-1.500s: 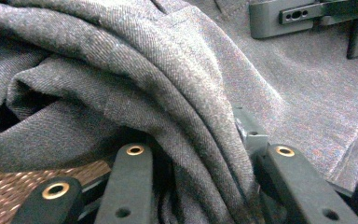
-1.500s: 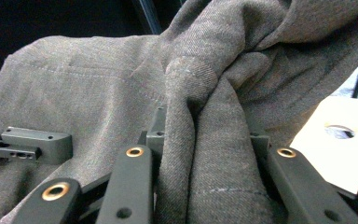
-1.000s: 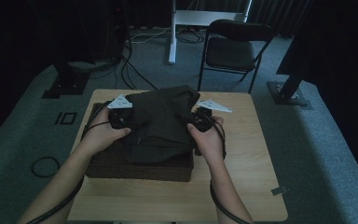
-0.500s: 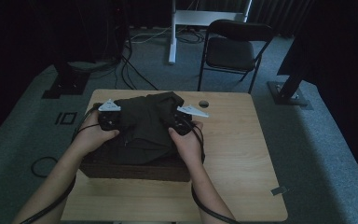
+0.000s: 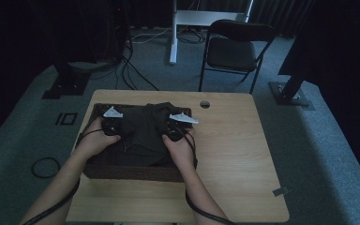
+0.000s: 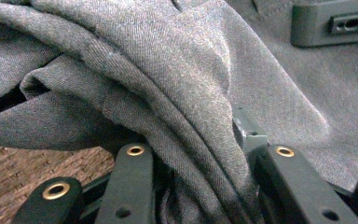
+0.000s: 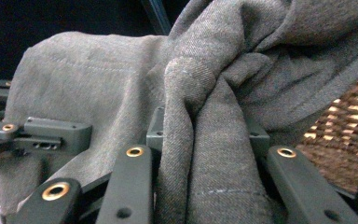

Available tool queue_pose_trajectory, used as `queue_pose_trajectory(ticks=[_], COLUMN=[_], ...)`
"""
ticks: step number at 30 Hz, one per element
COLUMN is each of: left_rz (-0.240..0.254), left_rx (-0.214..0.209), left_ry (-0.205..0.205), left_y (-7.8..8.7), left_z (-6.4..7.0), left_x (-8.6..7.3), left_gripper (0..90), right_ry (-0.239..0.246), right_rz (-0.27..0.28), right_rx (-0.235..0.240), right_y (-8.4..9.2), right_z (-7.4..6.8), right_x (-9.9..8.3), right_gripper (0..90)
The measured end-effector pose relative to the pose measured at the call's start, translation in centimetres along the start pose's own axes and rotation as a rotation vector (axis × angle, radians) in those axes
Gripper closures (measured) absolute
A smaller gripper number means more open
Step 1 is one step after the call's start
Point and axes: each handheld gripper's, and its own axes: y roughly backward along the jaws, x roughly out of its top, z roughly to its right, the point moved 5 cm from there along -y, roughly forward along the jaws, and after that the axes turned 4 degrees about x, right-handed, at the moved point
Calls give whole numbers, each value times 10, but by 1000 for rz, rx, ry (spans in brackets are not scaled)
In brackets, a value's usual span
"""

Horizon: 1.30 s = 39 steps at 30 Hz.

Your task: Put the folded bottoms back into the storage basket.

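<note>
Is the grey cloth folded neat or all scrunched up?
Scrunched up. The grey cloth lies bunched in the woven basket, with deep folds.

No readable text anywhere tbh, no labels, brands or numbers. The grey cloth (image 6: 177, 70) looks plain in both gripper views, and the high view is prob too dark and small to catch any print on the table (image 5: 234, 150).

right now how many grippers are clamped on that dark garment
2. The left gripper grips the dark grey garment at its left side, the right gripper at its right side, both over the woven basket. Each gripper view shows folds bunched between the jaws.
</note>
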Motion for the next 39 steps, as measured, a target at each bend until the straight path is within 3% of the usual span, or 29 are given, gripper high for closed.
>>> queue_pose_trajectory(ticks=[7, 13, 17, 22, 25, 27, 32, 36, 39], left_rz=[-42, -53, -57, -56, -68, -68, -77, -87, -64], left_rx=[5, -3, 2, -12, -19, -24, -21, 0, 35], left_ry=[22, 34, 29, 44, 51, 55, 48, 23, 12], left_y=[-19, -32, -38, -43, -47, -49, -53, -52, -51], left_z=[-4, -7, -8, -9, -10, -11, -11, -9, -11], left_x=[-14, -25, -27, -32, -37, -39, -43, -43, -41], left_gripper=[671, 671, 670, 667, 663, 662, 651, 605, 488], right_ry=[-45, -52, -19, -7, -27, 2, 14, 30, 88], right_rz=[-75, -123, -164, -193, -234, -248, -269, -285, -298], right_rx=[-10, -22, -48, -71, -79, -87, -107, -124, -141], right_y=[-16, -26, -31, -35, -38, -39, -41, -42, -44], right_z=[9, 16, 19, 25, 30, 32, 34, 34, 36], right_x=[-17, -26, -28, -31, -36, -37, -39, -40, -41], right_gripper=[653, 650, 645, 639, 633, 628, 608, 525, 362])
